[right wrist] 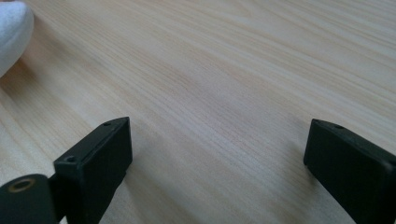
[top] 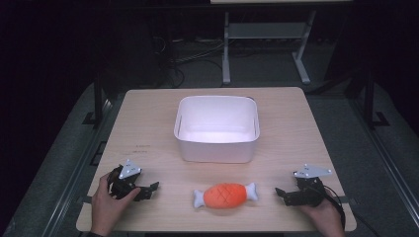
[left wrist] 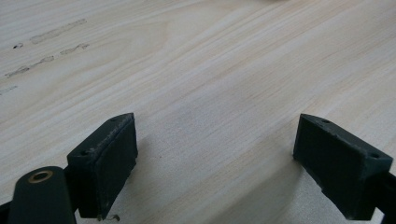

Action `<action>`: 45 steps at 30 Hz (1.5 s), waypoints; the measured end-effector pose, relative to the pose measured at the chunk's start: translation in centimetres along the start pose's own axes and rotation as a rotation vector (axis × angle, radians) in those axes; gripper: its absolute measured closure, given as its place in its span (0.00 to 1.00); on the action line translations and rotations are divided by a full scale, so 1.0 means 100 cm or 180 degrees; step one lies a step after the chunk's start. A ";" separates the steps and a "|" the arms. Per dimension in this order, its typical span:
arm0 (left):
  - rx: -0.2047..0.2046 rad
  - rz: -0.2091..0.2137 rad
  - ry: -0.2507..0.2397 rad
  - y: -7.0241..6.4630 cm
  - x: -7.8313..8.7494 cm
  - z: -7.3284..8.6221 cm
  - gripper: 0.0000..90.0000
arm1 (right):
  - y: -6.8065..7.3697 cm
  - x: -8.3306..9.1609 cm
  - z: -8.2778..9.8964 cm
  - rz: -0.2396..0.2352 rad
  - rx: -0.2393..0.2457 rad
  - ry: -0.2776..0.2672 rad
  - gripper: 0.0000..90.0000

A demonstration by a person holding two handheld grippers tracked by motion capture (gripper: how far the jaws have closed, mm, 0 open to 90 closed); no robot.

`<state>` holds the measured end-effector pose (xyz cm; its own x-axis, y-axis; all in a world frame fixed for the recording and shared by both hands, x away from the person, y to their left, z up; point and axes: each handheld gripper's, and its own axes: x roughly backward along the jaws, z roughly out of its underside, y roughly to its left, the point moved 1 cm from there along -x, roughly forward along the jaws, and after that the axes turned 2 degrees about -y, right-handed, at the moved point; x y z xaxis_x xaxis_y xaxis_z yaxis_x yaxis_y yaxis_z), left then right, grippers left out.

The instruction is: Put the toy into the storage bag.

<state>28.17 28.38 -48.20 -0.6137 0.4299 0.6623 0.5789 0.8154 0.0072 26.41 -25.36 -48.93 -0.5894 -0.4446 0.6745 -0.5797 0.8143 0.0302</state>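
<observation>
An orange plush toy [top: 225, 195] shaped like a piece of meat, with white bone ends, lies near the table's front edge, in front of a white bin [top: 217, 128]. My left gripper [top: 154, 189] rests low at the front left, held by a hand, jaws open over bare wood [left wrist: 215, 144]. At the front right my right gripper [top: 279, 193] points toward the toy, also open with nothing between its jaws [right wrist: 217, 144]. A white end of the toy [right wrist: 13, 37] shows at the upper left of the right gripper view.
The wooden table [top: 148, 123] has faint marks [left wrist: 51, 32] on its left side. Behind it stand a metal table frame [top: 264, 44] and cables on a dark floor. The bin stands at the table's middle.
</observation>
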 end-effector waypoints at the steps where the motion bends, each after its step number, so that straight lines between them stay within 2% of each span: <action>1: 0.0000 0.0000 0.0000 0.000 0.000 0.000 0.14 | 0.000 0.000 0.000 0.0000 0.0000 0.0000 0.08; 12: 0.0000 0.0001 0.0001 0.000 0.000 0.000 0.14 | -0.001 0.000 -0.001 -0.0014 0.0017 0.0011 0.08; 15: 0.0000 0.0002 0.0002 0.000 0.000 0.000 0.14 | 0.002 0.000 -0.002 -0.0015 0.0009 0.0049 0.12; 16: 0.0001 0.0002 0.0001 0.000 0.000 0.000 0.14 | 0.003 0.001 -0.003 -0.0034 0.0034 0.0056 0.16; 20: 0.0001 0.0002 0.0001 0.000 0.000 0.000 0.14 | 0.008 0.002 -0.006 -0.0128 0.0090 0.0117 0.22; 21: 0.0000 0.0002 0.0001 0.000 0.000 0.000 0.14 | 0.009 0.003 -0.007 -0.0194 0.0083 0.0081 0.28; 22: 0.0000 0.0002 0.0001 0.000 0.000 0.000 0.14 | 0.009 0.003 -0.007 -0.0194 0.0083 0.0081 0.28; 23: 0.0000 0.0002 0.0002 0.000 0.000 0.000 0.14 | 0.011 0.005 -0.008 -0.0255 0.0081 0.0090 0.37; 25: 0.0000 0.0001 0.0001 0.000 0.000 0.000 0.14 | 0.013 0.008 -0.010 -0.0321 0.0099 0.0098 0.45; 26: -0.0001 0.0002 0.0002 0.000 0.000 0.000 0.14 | 0.013 0.008 -0.010 -0.0321 0.0099 0.0098 0.45; 28: 0.0000 0.0002 0.0001 0.000 0.000 0.000 0.14 | 0.014 0.010 -0.012 -0.0375 0.0142 0.0083 0.55; 29: 0.0000 0.0002 0.0001 0.000 0.000 0.000 0.14 | 0.017 0.013 -0.013 -0.0473 0.0175 0.0059 0.66; 31: -0.0001 0.0002 0.0002 0.000 0.000 0.000 0.14 | 0.018 0.014 -0.014 -0.0512 0.0203 0.0058 0.70; 33: 0.0000 0.0003 0.0001 0.000 0.000 0.000 0.14 | 0.022 0.016 -0.016 -0.0651 0.0208 0.0033 0.79; 34: 0.0000 0.0002 0.0002 0.000 0.000 0.000 0.14 | 0.025 0.017 -0.018 -0.0761 0.0265 -0.0002 0.86; 37: 0.0001 0.0002 0.0001 0.000 0.000 0.000 0.14 | 0.033 0.019 -0.021 -0.0903 0.0338 -0.0079 0.98; 38: 0.0001 0.0002 0.0001 0.000 0.000 0.000 0.14 | 0.033 0.019 -0.021 -0.0903 0.0338 -0.0079 0.98; 41: 0.0002 0.0002 0.0002 0.000 0.000 0.000 0.14 | 0.042 0.020 -0.025 -0.1085 0.0419 -0.0103 0.99; 45: 0.0001 0.0002 0.0002 0.000 0.000 0.000 0.14 | 0.047 0.020 -0.027 -0.1166 0.0482 -0.0093 0.99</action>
<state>28.18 28.39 -48.20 -0.6130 0.4301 0.6628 0.5791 0.8152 0.0065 24.01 -21.39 -45.48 -0.3426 -0.7077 0.6179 -0.8297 0.5365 0.1543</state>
